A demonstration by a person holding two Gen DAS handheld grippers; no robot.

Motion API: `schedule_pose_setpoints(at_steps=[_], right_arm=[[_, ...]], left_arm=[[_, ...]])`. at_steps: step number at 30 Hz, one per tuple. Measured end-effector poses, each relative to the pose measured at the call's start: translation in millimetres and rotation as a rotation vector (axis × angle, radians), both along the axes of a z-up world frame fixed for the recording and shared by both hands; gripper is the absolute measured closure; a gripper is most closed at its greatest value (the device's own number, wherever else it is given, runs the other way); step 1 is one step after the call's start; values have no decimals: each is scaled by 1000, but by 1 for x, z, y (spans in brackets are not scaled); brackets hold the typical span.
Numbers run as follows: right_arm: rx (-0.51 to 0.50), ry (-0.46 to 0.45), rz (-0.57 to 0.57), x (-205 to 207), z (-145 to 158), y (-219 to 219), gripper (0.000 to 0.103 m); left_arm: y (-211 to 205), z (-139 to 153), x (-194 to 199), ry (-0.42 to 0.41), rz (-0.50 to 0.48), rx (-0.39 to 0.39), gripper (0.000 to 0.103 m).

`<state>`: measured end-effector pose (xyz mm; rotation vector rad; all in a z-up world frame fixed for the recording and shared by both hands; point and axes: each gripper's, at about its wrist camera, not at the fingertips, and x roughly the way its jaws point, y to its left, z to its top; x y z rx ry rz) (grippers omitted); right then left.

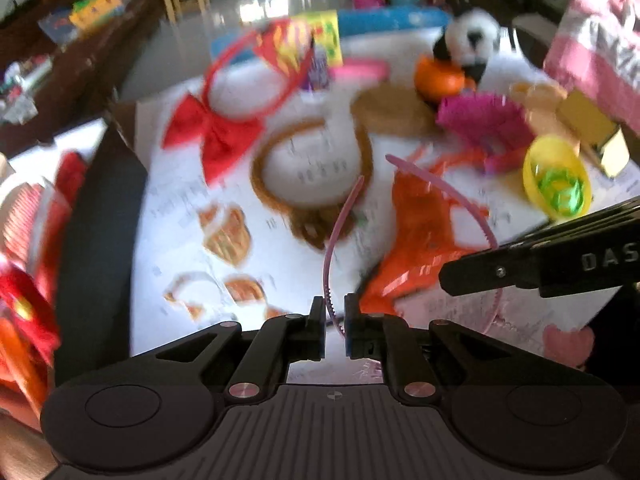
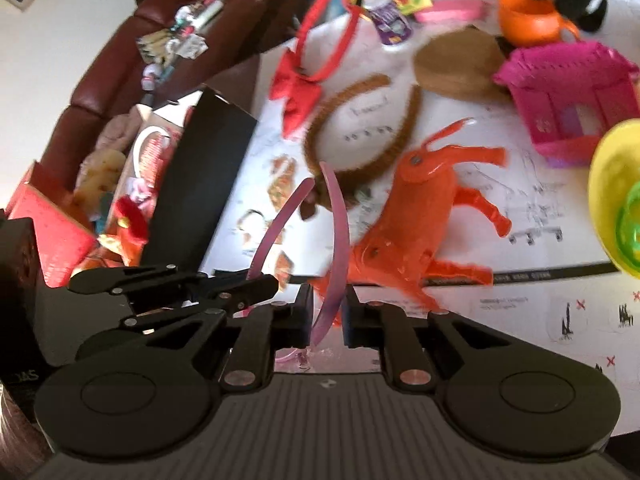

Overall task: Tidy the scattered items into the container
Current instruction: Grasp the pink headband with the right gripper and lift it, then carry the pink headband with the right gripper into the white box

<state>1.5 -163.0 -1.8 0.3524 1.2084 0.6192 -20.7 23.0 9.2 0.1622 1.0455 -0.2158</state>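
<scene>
A thin pink headband (image 1: 338,236) is held above the white table by both grippers. My left gripper (image 1: 334,312) is shut on one arm of it. My right gripper (image 2: 327,308) is shut on its other arm (image 2: 340,232); the right gripper also shows in the left wrist view (image 1: 472,272), and the left gripper in the right wrist view (image 2: 256,288). The container, a box with a black flap (image 2: 200,184), stands at the left holding red and mixed items (image 2: 128,216). An orange toy horse (image 2: 416,224) lies just beyond the headband.
On the table lie a brown furry headband (image 1: 312,176), a red bow headband (image 1: 216,132), a brown disc (image 2: 460,64), a pink basket (image 2: 572,100), a yellow bowl (image 1: 556,180), an orange cup (image 2: 532,20) and a panda plush (image 1: 468,40). A sofa (image 2: 120,72) stands behind.
</scene>
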Motion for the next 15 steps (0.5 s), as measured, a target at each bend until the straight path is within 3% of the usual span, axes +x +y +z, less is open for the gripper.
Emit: schedule_pose_setpoints(at_steps=[4,11,15], right_arm=[[14,-57,-8,8,17,1,87],[-36,-87,-1,11,25,9,87],[-48,-115,27,16,41,23,87]], left_arm=[[5,22,6,-70,16,-8,100],[-1,19,13,-72,25,26,99],[15,38,15,-128,55,49,99]])
